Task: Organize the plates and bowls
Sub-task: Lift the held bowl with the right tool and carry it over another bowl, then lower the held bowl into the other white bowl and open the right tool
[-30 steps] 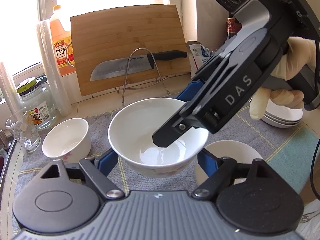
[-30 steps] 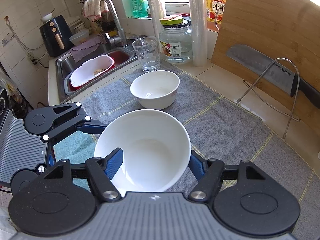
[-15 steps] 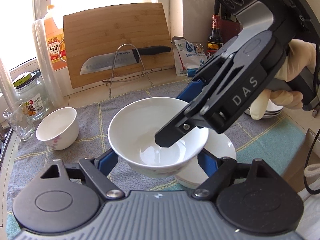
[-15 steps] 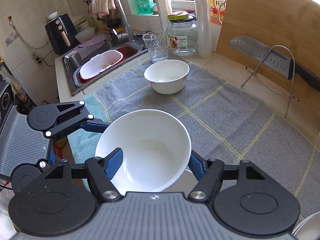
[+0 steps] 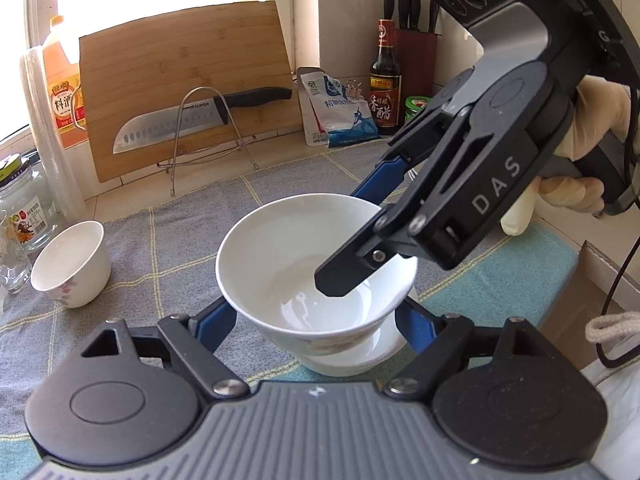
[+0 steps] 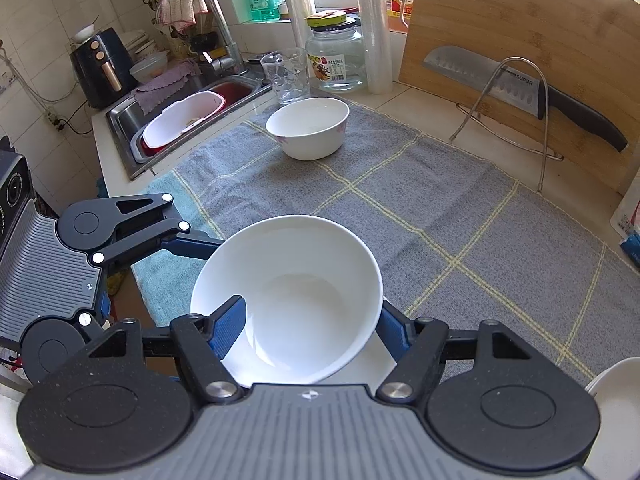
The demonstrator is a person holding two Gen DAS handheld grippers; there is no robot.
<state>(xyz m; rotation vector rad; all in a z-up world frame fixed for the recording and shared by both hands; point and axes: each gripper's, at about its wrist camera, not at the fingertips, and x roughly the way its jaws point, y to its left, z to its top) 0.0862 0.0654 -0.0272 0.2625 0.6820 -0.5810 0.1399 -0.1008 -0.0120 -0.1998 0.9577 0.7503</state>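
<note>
Both grippers hold one white bowl (image 5: 296, 256) above the grey checked cloth (image 5: 168, 240). My left gripper (image 5: 312, 324) is shut on it, a blue pad on each side of its lower body. My right gripper (image 5: 352, 240) comes in from the upper right and is shut on the far rim, one finger inside and one outside. In the right wrist view the same bowl (image 6: 304, 280) fills the right gripper (image 6: 312, 326). Just under it sits another white bowl (image 5: 352, 356), mostly hidden. A smaller white bowl (image 6: 308, 128) stands apart, far left on the cloth.
A bamboo board (image 5: 188, 76) with a knife (image 5: 180, 128) on a wire rack leans at the back. A jar (image 6: 338, 60) and a glass (image 6: 286, 76) stand beside the sink (image 6: 180, 120). Stacked white dishes (image 6: 616, 392) lie at the right; bottles (image 5: 386, 80) fill the corner.
Both grippers carried the held bowl sideways along the cloth, away from the small bowl and the sink. It now hangs over the other white bowl.
</note>
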